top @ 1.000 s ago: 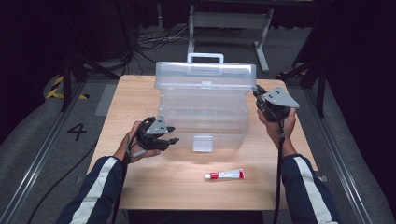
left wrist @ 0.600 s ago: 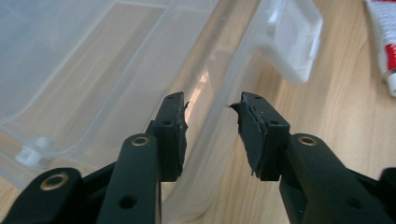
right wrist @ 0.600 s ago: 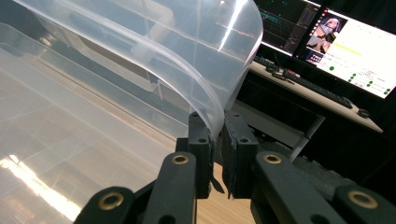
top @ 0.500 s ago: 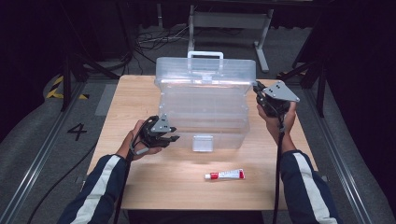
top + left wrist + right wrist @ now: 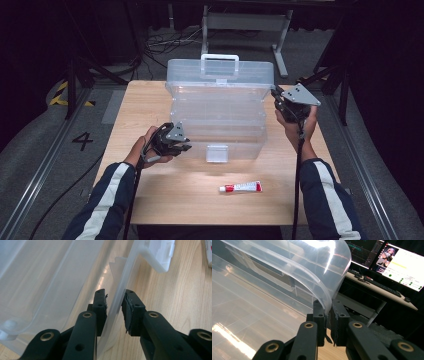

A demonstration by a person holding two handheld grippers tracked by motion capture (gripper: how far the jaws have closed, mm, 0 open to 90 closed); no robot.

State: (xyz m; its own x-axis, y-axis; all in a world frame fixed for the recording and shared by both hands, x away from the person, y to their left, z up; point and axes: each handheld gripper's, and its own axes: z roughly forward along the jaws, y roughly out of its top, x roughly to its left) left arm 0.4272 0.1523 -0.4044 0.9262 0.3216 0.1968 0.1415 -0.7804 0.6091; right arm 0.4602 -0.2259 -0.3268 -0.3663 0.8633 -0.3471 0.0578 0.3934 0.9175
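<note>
Off-task things around the wooden table

A red-and-white tube (image 5: 240,187) lay flat on the wooden table (image 5: 150,100) (near its front edge), a floor marking "4" (image 5: 82,140) sat to the left, cables (image 5: 165,42) trailed behind, and lit monitors (image 5: 407,262) glowed beyond.

Sleeves: you wear dark navy sleeves (image 5: 107,197) with a broad white stripe running down each arm.
Left gripper (image 5: 175,141): yours is black, with a small grey three-cornered plate on top and a black cable trailing back along your forearm.
Right gripper (image 5: 285,102): black too, topped by a larger grey three-cornered plate dotted with small holes; its black cable (image 5: 298,170) hangs down past your sleeve.
Jaws: matt black bars with brass-ringed holes, ending in rough black pads (image 5: 128,312).
</note>
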